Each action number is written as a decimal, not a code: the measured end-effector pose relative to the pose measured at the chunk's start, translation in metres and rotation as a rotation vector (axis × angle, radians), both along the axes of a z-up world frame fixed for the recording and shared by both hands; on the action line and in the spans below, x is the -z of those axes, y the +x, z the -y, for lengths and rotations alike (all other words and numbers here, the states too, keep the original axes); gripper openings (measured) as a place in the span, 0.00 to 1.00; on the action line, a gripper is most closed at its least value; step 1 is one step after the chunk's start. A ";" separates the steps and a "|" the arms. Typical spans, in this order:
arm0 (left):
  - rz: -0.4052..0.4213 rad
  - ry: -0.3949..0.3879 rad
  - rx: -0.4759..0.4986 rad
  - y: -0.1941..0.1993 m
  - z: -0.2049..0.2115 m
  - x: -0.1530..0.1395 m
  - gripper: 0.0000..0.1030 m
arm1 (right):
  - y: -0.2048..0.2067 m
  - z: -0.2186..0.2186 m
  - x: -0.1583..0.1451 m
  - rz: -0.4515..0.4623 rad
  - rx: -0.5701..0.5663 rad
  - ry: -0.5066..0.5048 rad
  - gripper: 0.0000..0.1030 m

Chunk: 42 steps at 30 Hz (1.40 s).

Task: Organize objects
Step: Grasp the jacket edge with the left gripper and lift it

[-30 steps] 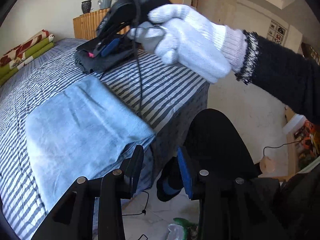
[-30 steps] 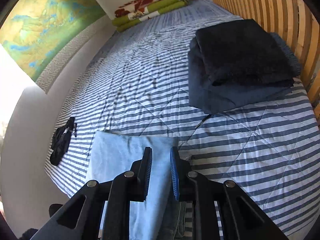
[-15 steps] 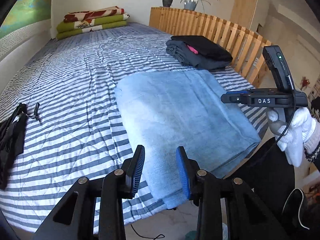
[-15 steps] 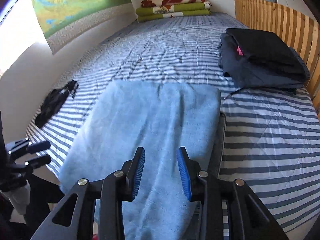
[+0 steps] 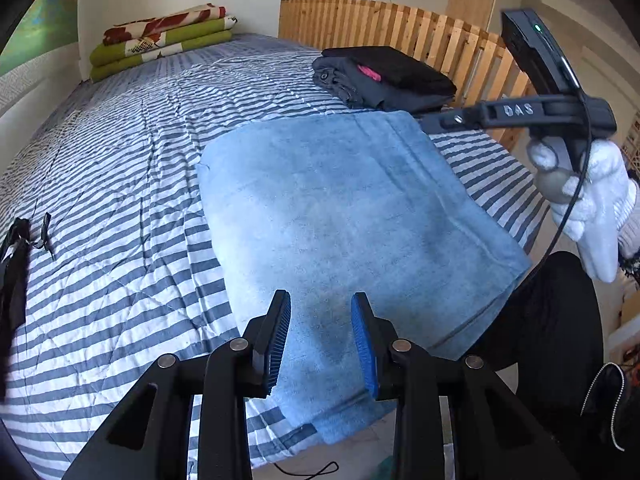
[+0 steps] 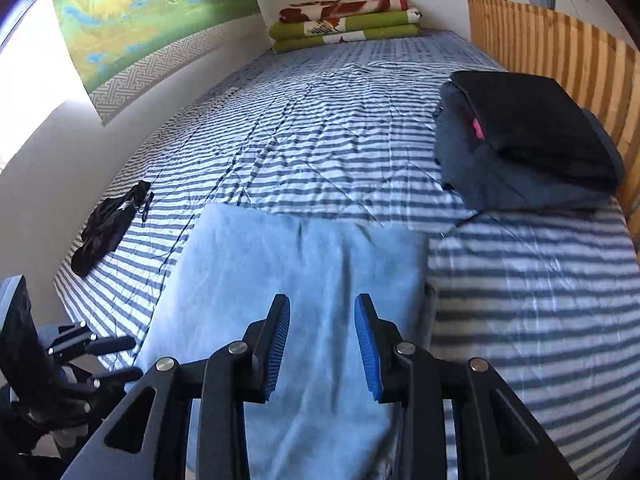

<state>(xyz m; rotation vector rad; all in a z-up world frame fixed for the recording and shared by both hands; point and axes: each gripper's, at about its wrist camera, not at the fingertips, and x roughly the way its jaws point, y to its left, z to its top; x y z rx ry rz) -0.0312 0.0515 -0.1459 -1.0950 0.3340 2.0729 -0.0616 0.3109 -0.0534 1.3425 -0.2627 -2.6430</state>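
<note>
Light blue folded terry towel lies flat at the near edge of the blue-and-white striped quilted bed, its near end drooping over that edge. Left gripper hangs above the towel's near end, blue ribbed pads spread, nothing between them. Right gripper likewise spread and empty, over the same towel nearer its right side. Towel: soft, nappy pile, thick layered fold, rounded corners. Stack of dark folded garments, smooth and slumped, sits at the right edge beside the wooden slatted rail; small black crumpled strap item at the left edge. Likely risks: a pinch catching only the top layer would peel the fold open; the overhanging end could drag the towel off the bed; uneven lift between hands would skew it.
</note>
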 end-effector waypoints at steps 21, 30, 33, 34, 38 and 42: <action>0.137 0.049 -0.171 -0.066 0.040 -0.001 0.59 | 0.033 -0.065 0.037 0.138 0.196 -0.218 0.55; 0.350 0.058 -0.193 -0.108 0.024 0.040 0.62 | 0.043 -0.057 0.085 0.232 0.220 -0.244 0.65; 0.379 0.071 -0.185 -0.114 0.021 0.047 0.62 | 0.033 -0.056 0.088 0.233 0.170 -0.292 0.69; 0.384 0.071 -0.182 -0.115 0.019 0.049 0.62 | 0.029 -0.055 0.088 0.230 0.153 -0.302 0.69; 0.403 0.096 -0.166 -0.120 0.008 0.056 0.52 | 0.016 -0.047 0.091 0.217 0.084 -0.334 0.61; 0.353 0.065 -0.170 -0.117 -0.007 0.055 0.34 | 0.009 -0.043 0.091 0.226 0.082 -0.365 0.30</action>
